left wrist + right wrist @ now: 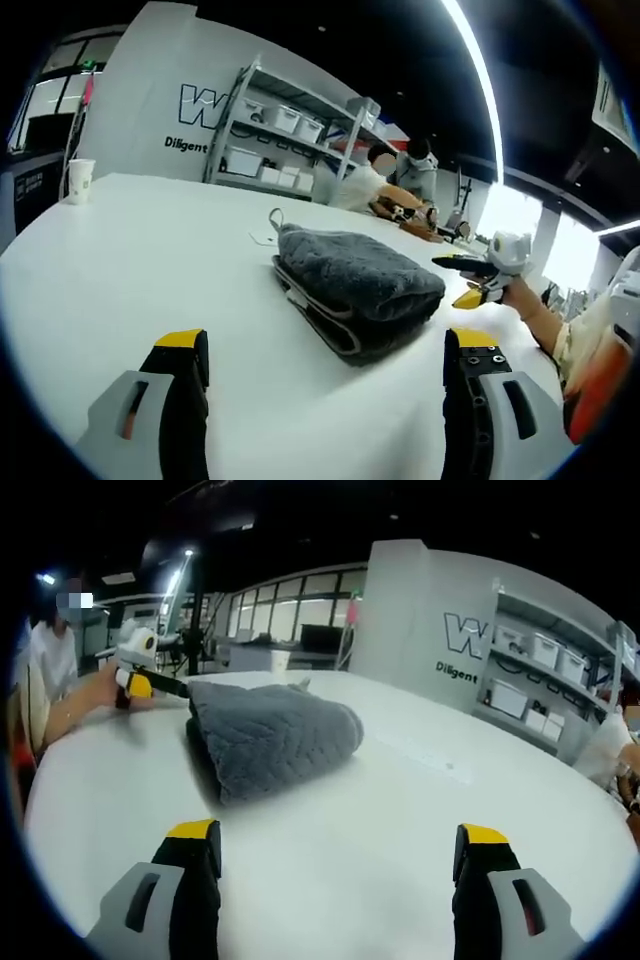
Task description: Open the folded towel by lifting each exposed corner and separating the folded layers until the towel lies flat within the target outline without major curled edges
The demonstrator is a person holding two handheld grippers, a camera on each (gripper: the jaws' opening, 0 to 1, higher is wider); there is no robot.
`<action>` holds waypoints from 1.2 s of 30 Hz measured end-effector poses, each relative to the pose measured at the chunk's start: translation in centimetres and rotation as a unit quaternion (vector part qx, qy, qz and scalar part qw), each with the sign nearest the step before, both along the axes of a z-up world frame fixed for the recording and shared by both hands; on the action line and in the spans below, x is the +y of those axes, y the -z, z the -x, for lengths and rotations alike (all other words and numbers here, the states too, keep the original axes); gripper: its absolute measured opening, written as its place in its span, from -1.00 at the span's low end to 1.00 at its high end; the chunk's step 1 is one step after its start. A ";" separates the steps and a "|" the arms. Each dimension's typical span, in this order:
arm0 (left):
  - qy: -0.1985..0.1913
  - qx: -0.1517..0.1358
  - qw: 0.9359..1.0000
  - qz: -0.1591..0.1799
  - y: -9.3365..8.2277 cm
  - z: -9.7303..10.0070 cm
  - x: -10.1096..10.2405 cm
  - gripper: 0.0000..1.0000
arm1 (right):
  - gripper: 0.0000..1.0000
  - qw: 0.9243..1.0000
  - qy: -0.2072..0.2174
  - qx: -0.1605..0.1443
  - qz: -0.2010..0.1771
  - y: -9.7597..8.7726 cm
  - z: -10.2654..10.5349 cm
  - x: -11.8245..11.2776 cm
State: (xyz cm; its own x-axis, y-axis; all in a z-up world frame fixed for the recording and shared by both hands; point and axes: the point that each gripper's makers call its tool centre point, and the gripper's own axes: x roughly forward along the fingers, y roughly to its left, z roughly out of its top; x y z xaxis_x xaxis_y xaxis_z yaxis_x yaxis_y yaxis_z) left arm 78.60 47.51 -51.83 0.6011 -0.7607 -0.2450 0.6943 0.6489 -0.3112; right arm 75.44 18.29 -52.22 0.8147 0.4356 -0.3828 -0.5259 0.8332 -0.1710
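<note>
My left gripper and right gripper both sit released, jaws wide, holding nothing. The folded towel lies on the table ahead, between them; my right looks nearer its end

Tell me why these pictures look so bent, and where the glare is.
Left gripper view: a fisheye lens curves the table, and a ceiling light strip glares white. Right gripper view: same bending; the towel is sharp, the background windows washed out.
</note>
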 end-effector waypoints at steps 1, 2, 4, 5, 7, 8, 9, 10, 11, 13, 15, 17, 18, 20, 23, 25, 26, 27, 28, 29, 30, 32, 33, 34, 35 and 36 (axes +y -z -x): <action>0.000 0.001 1.000 0.001 0.0 0.0 0.0 0.92 | 0.94 1.000 -0.001 -0.002 0.000 -0.3 0.0 0.2; 0.000 0.002 1.000 0.003 0.0 0.0 0.0 0.92 | 0.94 1.000 -0.003 -0.004 -0.001 -0.5 -0.1 0.3; 0.001 0.004 1.000 0.004 0.0 0.0 0.0 0.91 | 0.94 1.000 -0.006 -0.011 -0.001 -1.3 -0.2 0.7; 0.001 0.004 1.000 0.004 0.0 0.0 0.0 0.91 | 0.94 1.000 -0.007 -0.015 -0.001 -1.8 -0.3 0.9; 0.001 0.003 1.000 0.002 0.0 0.1 0.0 0.91 | 0.94 1.000 -0.012 -0.024 -0.002 -2.7 -0.4 1.3; 0.001 0.002 1.000 0.002 0.0 0.1 0.0 0.91 | 0.94 1.000 -0.014 -0.028 -0.003 -3.2 -0.5 1.6; 0.000 0.002 1.000 0.001 0.0 0.0 0.0 0.91 | 0.94 0.999 -0.016 -0.033 -0.002 -3.7 -0.6 1.9; 0.000 0.002 1.000 0.000 0.0 0.0 0.0 0.91 | 0.94 0.999 -0.020 -0.038 -0.001 -4.1 -0.6 2.2; 0.000 0.002 1.000 0.000 0.0 0.0 0.0 0.91 | 0.94 0.999 -0.023 -0.042 0.002 -4.5 -0.7 2.6; 0.001 0.000 1.000 -0.001 -0.2 0.1 0.1 0.91 | 0.94 0.998 -0.038 -0.051 0.014 -5.4 -0.8 3.8; 0.001 -0.001 1.000 0.000 -0.3 0.1 0.1 0.90 | 0.94 0.997 -0.054 -0.054 0.028 -5.8 -0.9 5.0; 0.002 -0.001 1.000 0.001 -0.3 0.1 0.1 0.90 | 0.94 0.995 -0.066 -0.055 0.042 -5.9 -1.0 5.9; 0.002 -0.001 1.000 0.000 -0.3 0.1 0.2 0.90 | 0.94 0.995 -0.072 -0.058 0.049 -6.0 -1.1 6.5; 0.002 -0.001 1.000 0.000 -0.4 0.1 0.2 0.90 | 0.96 0.994 -0.074 -0.059 0.060 -6.2 -1.5 7.4; 0.002 -0.002 1.000 0.001 -0.5 0.1 0.2 0.89 | 0.95 0.991 -0.077 -0.068 0.088 -6.4 -2.2 8.7; 0.002 -0.002 1.000 0.002 -0.6 0.1 0.3 0.89 | 0.96 0.989 -0.082 -0.072 0.098 -6.5 -2.5 9.6; 0.002 -0.003 1.000 0.002 -0.6 0.1 0.3 0.89 | 0.95 0.988 -0.089 -0.073 0.103 -6.5 -2.6 10.2; 0.002 -0.003 1.000 0.002 -0.6 0.1 0.3 0.89 | 0.96 0.986 -0.097 -0.074 0.110 -6.5 -2.6 10.8; 0.002 -0.004 1.000 0.002 -0.7 0.1 0.3 0.89 | 0.96 0.985 -0.103 -0.076 0.115 -6.4 -2.5 11.4; 0.002 -0.004 1.000 0.001 -0.7 0.1 0.3 0.89 | 0.96 0.983 -0.110 -0.078 0.121 -6.4 -2.5 12.0; 0.002 -0.004 1.000 0.002 -0.7 0.1 0.3 0.89 | 0.97 0.982 -0.116 -0.080 0.129 -6.3 -2.5 12.5; 0.000 -0.002 1.000 0.005 -0.6 -0.1 0.4 0.89 | 0.98 0.979 -0.121 -0.082 0.142 -6.0 -2.6 13.4; -0.001 0.001 1.000 0.005 -0.5 -0.2 0.4 0.89 | 0.96 0.978 -0.123 -0.083 0.146 -5.9 -2.7 13.7; 0.000 0.003 1.000 0.004 -0.4 -0.2 0.5 0.88 | 0.93 0.977 -0.125 -0.084 0.152 -5.7 -2.7 14.1; -0.001 0.005 1.000 0.003 -0.2 -0.2 0.5 0.88 | 0.90 0.976 -0.127 -0.087 0.155 -5.7 -2.8 14.5; -0.002 0.007 1.000 0.001 -0.1 -0.2 0.6 0.88 | 0.87 0.975 -0.130 -0.090 0.157 -5.7 -2.9 15.0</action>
State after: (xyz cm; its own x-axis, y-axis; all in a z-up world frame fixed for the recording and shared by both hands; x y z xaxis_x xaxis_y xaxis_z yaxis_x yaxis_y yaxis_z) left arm 78.80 48.07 -51.70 0.6006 -0.7590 -0.2513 0.6874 0.6507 -0.3226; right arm 78.31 33.28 -46.57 0.7588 0.5202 -0.3919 -0.6501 0.5682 -0.5045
